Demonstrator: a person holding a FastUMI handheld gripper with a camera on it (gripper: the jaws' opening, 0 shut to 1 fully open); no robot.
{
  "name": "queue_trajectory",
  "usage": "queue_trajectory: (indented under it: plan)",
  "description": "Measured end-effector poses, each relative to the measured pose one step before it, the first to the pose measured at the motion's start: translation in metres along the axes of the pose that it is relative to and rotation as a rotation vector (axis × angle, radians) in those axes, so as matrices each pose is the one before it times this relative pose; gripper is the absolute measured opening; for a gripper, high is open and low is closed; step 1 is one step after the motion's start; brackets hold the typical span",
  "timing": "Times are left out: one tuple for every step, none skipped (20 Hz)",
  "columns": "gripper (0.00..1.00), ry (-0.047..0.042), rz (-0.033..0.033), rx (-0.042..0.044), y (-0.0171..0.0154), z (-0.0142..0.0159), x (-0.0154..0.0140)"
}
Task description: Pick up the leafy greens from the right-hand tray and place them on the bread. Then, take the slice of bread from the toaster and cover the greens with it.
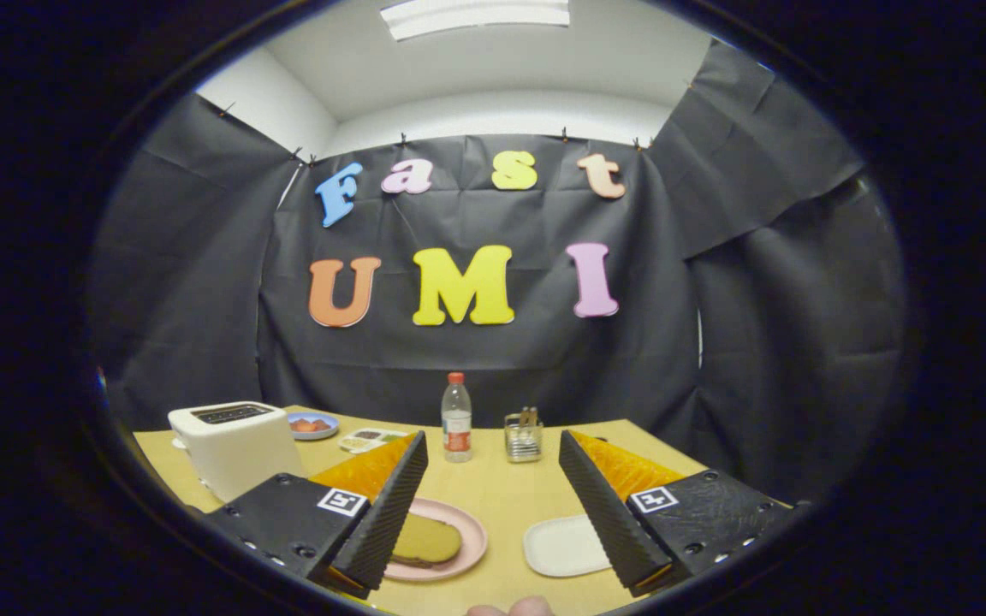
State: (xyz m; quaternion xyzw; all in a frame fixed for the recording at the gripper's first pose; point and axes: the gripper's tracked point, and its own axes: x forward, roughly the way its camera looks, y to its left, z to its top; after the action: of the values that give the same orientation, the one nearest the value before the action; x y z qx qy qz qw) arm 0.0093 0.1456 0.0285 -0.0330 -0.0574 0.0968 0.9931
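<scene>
Booth interior — black cloth wall behind, a tan tabletop [493, 505] in front, one ceiling light panel [476, 15] overhead.

Gripper view, items as seen:

- Gripper [493, 513], one: fingers spread wide apart, nothing between them but bare table; holding nothing.
- Pink plate [472, 535], one, just ahead of the left finger and partly hidden by it. On it lies one slice of bread [429, 541], flat, top face bare.
- White tray [563, 546], one, beside the right finger, its far side covered by that finger. This is the right-hand tray; the visible part looks bare, so the leafy greens cannot be made out — they may sit behind the finger.
- White toaster [232, 445], one, at the left, well beyond the plate. Its slot is dark; whether a slice stands in it cannot be told.
- Clear bottle [457, 419] with a red cap, one, upright at the back centre.
- Small wire holder [524, 438], one, just beside the bottle.
- Blue dish [313, 424] with reddish food, one, behind the toaster; next to it one small flat tray [371, 439], contents unclear.
- Fingertips of a person [512, 608], at the near edge.

Handling, by judgement: greens would be light, limp and easily bruised, best pinched gently at a bunched middle or stem. Toaster bread should be light, stiff and crumbly — take it by the upper edge.
</scene>
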Motion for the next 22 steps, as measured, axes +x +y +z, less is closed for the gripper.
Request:
queue_trajectory:
  plan:
    - [0.95, 0.00239, -0.01638, -0.02544, -0.01125, 0.00339, -0.00881]
    - [0.95, 0.00086, -0.0177, -0.0138, -0.01225, 0.00356, -0.00783]
    - [0.95, -0.00064, -0.01787, -0.00661, -0.01289, 0.00483, -0.00655]
    - [0.95, 0.00442, -0.01935, 0.00271, -0.01247, 0.00246, -0.00633]
    - [0.95, 0.00371, -0.01626, 0.00574, -0.01142, 0.00131, -0.00558]
    - [0.95, -0.00235, -0.01608, 0.00246, -0.01135, 0.00257, -0.00561]
    - [0.95, -0.0081, -0.01785, 0.00192, -0.01047, 0.00327, -0.00502]
    - [0.95, -0.00405, -0.01431, 0.00504, -0.00956, 0.00268, -0.00531]
    - [0.95, -0.00284, -0.00406, 0.01217, -0.00664, 0.00317, -0.00592]
    - [0.95, -0.00444, -0.00016, 0.00503, -0.004, 0.0041, -0.00626]
    - [0.95, -0.00766, -0.00582, -0.01096, -0.00564, 0.00339, -0.00529]
    - [0.95, -0.01542, -0.01761, -0.01412, -0.00809, 0.00474, -0.00416]
    - [0.95, -0.01212, -0.01184, -0.01005, -0.00529, 0.00399, -0.00235]
    - [0.95, -0.00356, -0.00599, -0.00289, -0.00157, 0.00091, -0.00295]
    - [0.95, 0.00327, -0.0047, 0.00276, -0.00021, -0.00244, -0.00284]
    - [0.95, 0.01135, -0.00589, -0.00265, 0.00027, -0.00328, -0.0008]
    - [0.95, 0.00849, -0.0091, -0.00487, -0.00121, -0.00325, 0.00044]
    - [0.95, 0.00376, 0.0025, 0.00072, 0.00263, -0.00102, 0.00059]
    - [0.95, 0.00227, 0.00619, 0.00482, 0.00428, -0.00017, -0.001]
    - [0.95, 0.00422, 0.00417, 0.00427, 0.00184, -0.00183, 0.00035]
    - [0.95, 0.00974, 0.00356, 0.00313, 0.00103, -0.00379, 0.00268]
    - [0.95, 0.01102, 0.00376, 0.00184, 0.00126, -0.00382, 0.00127]
